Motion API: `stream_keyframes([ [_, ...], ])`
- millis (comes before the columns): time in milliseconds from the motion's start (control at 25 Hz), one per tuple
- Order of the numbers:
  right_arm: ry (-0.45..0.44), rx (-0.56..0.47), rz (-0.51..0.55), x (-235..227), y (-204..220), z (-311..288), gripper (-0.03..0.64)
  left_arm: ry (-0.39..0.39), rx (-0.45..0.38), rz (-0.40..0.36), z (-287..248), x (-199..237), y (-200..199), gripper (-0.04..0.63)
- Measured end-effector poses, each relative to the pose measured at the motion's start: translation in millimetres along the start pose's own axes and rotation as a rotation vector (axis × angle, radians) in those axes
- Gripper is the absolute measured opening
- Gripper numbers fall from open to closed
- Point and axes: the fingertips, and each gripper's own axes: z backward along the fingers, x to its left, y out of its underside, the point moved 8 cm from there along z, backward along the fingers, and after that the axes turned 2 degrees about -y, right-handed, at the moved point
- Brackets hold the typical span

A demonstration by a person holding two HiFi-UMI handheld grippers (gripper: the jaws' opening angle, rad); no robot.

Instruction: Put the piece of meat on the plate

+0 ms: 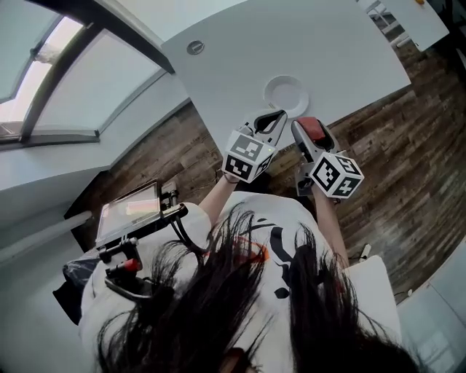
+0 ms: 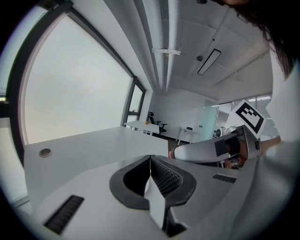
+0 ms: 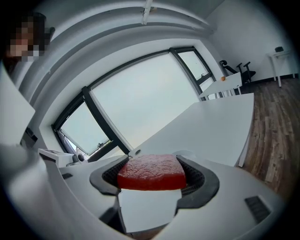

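A red slab of meat [image 3: 152, 172] sits clamped between the jaws of my right gripper [image 3: 152, 176]. In the head view that gripper [image 1: 307, 130] is held near the front edge of the white table with the meat [image 1: 314, 128] showing red in it. The white plate [image 1: 286, 95] lies on the table just beyond and slightly left of it. My left gripper [image 1: 277, 119] hovers beside the right one, its jaws pressed together with nothing between them. In the left gripper view its jaws [image 2: 151, 161] meet in a seam, and the right gripper [image 2: 211, 151] shows at the right.
The white table [image 1: 240, 65] has a round cable grommet [image 1: 195, 47] at its far left. Large windows [image 3: 136, 112] run behind it. A second white desk with chairs [image 1: 397, 18] stands far right on the wood floor [image 1: 408, 146]. A cart with a tablet [image 1: 131, 207] is at my left.
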Motion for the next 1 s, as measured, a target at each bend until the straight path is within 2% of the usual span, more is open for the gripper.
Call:
stream_keyframes([
  [360,0.046,0.118,0.077,-32,-4,-42,0.314,-0.006,0.116,0.038,-20,34,21,0.006],
  [480,0.028,0.129,0.137,-37,11,-29,0.314,-0.037,0.106,0.016,-6,17,33,0.006],
  [600,0.009,0.171,0.198,-38,25,-20,0.314,-0.077,0.088,0.035,6,5,41,0.006],
  [1000,-0.058,0.392,0.432,-37,43,-89,0.314,-0.176,0.085,0.11,5,29,41,0.006],
])
